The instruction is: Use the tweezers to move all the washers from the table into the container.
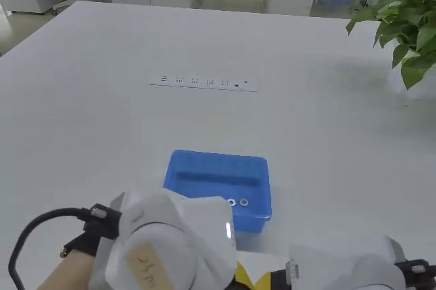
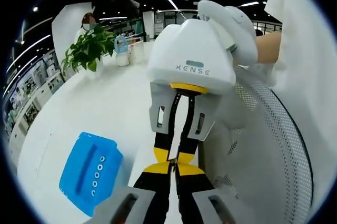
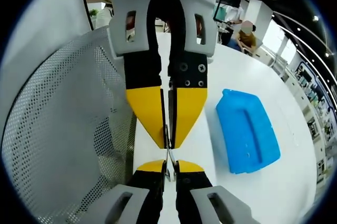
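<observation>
Left gripper [image 2: 171, 167] and right gripper [image 3: 169, 167] sit nose to nose at the near edge of the table [image 1: 136, 120]. Both are clenched on the thin steel tweezers [image 3: 168, 153], which run in one line between them.

Judgement: the tweezers look springy and slick. Hold them mid-shank, so a squeeze closes the tips.

Washers [image 2: 97, 174]: five in a row inside the blue container [image 1: 218, 167], just beyond the grippers.

Judgement: small, flat, stiff, light. On a smooth top they would skid, so nip one by its rim, with a tine through the hole.

Surface: white, smooth, level. A power strip [image 1: 203, 82] lies farther off at centre, and a potted plant [image 1: 405, 18] stands far right. The room beyond is an open, brightly lit office.
</observation>
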`<act>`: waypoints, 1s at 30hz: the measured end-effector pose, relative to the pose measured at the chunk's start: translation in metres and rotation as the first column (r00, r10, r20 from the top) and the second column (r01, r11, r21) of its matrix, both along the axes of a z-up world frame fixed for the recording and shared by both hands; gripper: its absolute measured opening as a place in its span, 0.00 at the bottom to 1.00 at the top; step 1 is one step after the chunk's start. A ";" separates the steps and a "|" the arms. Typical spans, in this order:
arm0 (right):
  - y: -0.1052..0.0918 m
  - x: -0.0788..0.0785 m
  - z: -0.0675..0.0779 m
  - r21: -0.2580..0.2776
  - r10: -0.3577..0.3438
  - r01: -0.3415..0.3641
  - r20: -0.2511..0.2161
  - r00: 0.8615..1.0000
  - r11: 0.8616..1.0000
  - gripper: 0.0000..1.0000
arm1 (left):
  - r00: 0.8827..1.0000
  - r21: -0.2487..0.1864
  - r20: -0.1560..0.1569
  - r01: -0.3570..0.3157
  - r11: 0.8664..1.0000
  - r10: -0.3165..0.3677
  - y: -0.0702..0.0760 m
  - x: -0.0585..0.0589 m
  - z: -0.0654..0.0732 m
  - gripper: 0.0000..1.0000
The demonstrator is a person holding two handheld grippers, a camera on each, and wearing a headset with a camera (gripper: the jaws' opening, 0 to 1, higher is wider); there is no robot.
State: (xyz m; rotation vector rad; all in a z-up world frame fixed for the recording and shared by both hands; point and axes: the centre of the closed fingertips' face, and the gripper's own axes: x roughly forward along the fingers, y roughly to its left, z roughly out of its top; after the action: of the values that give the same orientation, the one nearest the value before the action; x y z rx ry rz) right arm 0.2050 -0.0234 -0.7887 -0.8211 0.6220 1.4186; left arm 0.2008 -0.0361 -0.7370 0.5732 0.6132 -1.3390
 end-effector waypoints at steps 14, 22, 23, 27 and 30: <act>0.002 0.003 0.002 0.088 -0.092 0.097 -0.062 0.994 0.991 0.09 | 0.999 0.084 -0.032 0.012 0.996 -0.010 0.018 0.006 -0.007 0.00; -0.018 0.007 0.007 0.131 -0.224 0.237 -0.109 0.968 0.963 0.13 | 0.998 0.184 -0.062 0.009 0.983 0.002 0.043 0.009 -0.028 0.00; -0.021 0.007 0.008 0.137 -0.247 0.262 -0.116 0.962 0.955 0.13 | 0.998 0.188 -0.066 0.007 0.982 0.005 0.044 0.009 -0.030 0.00; -0.030 0.012 0.012 0.163 -0.330 0.351 -0.145 0.933 0.922 0.14 | 0.998 0.213 -0.069 0.003 0.977 0.012 0.050 0.012 -0.039 0.00; -0.038 0.018 0.018 0.191 -0.393 0.419 -0.160 0.906 0.888 0.14 | 0.996 0.245 -0.087 0.003 0.969 0.019 0.055 0.012 -0.049 0.00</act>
State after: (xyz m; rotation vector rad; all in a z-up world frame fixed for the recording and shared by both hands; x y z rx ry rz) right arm 0.2233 -0.0619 -0.7704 -0.3994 0.6672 1.1272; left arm 0.2131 0.0189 -0.7860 0.7131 0.8613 -1.2951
